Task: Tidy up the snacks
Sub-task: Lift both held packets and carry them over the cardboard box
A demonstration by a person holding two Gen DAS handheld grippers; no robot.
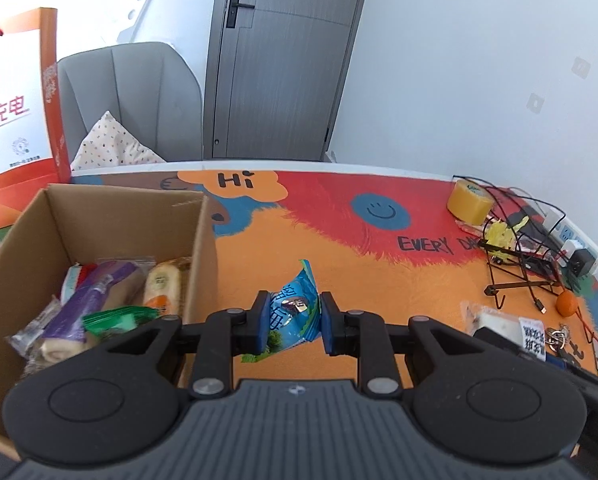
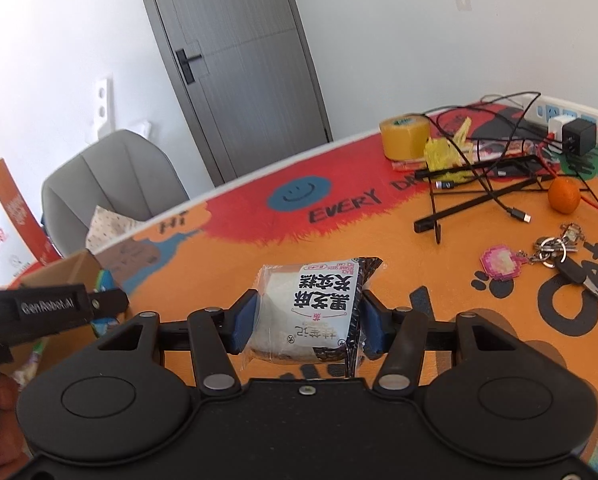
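Two light, crinkly packs: left hand-held gripper [image 1: 293, 322] pinches the blue sachet [image 1: 293, 312] mid-body; right hand-held gripper [image 2: 307, 320] clamps the soft rice cake [image 2: 311, 312] across its sides.

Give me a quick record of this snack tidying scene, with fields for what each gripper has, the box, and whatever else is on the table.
left gripper: shut on blue snack packet
right gripper: shut on white rice cake pack
cardboard box: open, at left, several wrapped snacks inside
table mat: orange and red cartoon print
other items: tape roll, orange, keys, cables, power strip
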